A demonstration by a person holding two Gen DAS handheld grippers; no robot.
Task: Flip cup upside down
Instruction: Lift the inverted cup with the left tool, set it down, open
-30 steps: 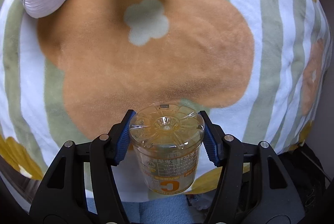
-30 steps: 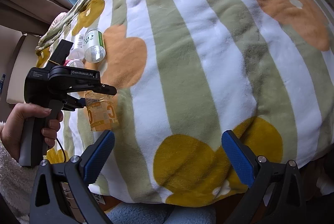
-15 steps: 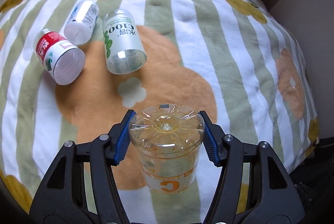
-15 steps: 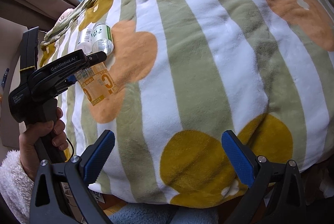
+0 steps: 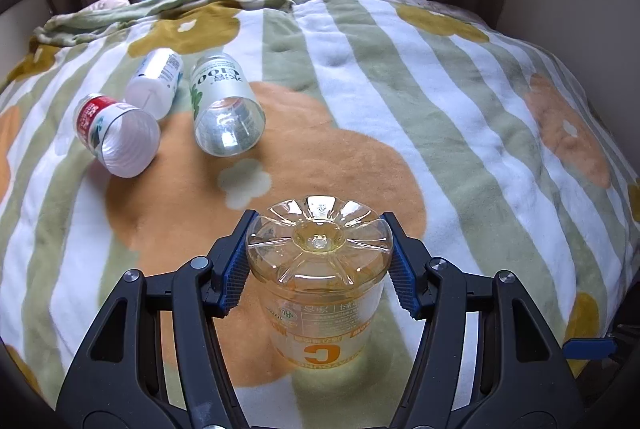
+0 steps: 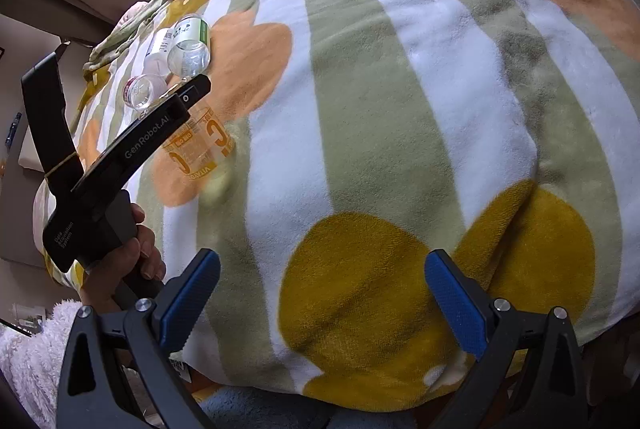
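Observation:
A clear yellow-tinted plastic cup (image 5: 318, 269) with an orange "C" label is upside down, its ribbed base facing up and its mouth down at the blanket. My left gripper (image 5: 319, 265) is shut on it near the base, one blue pad on each side. In the right wrist view the same cup (image 6: 200, 145) shows at the left, held by the left gripper over an orange flower patch. My right gripper (image 6: 322, 295) is open and empty, low over the blanket's front part.
A striped flower-patterned blanket (image 5: 460, 109) covers the surface. Three cut bottle cups lie on their sides at the back left: a red-labelled one (image 5: 116, 137), a white one (image 5: 154, 83) and a green-lettered one (image 5: 226, 105). Curtains and a wall stand behind.
My left gripper has tilted up and lowered the cup towards the blanket, so the far bottles and curtains came into view. The right gripper has barely moved.

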